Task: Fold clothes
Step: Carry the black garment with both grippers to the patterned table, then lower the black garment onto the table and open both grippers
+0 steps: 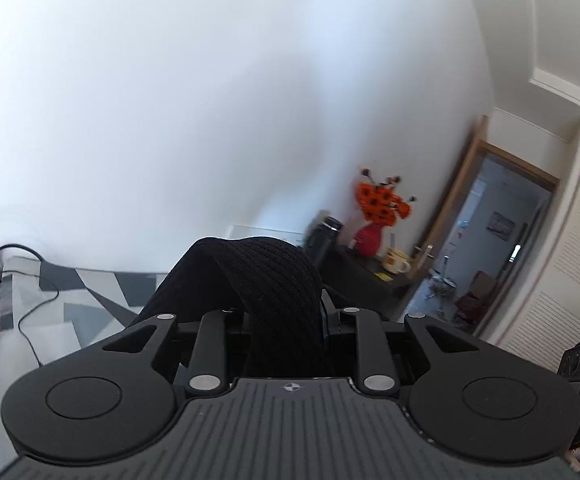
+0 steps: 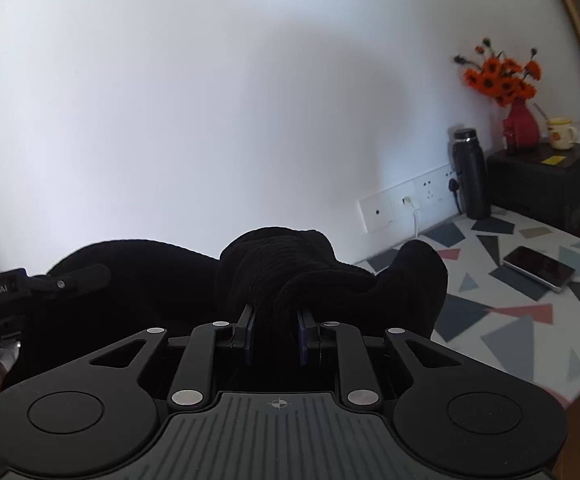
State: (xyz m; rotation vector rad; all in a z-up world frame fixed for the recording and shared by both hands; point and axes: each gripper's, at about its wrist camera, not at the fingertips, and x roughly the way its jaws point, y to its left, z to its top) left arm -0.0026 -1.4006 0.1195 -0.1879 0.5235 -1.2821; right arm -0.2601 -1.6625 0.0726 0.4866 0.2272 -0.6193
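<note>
A black ribbed knit garment is held up above the table by both grippers. My left gripper is shut on a bunched fold of it; the cloth hides its fingertips. My right gripper is shut on another thick fold of the garment, with blue pads pressing either side. The rest of the cloth hangs left and right of the right gripper. The left gripper's body shows at the left edge of the right wrist view.
The table has a geometric grey, black and pink cover. On it lie a dark tablet, a black bottle and cables. A black box carries a red vase with orange flowers and a mug. A doorway stands at the right.
</note>
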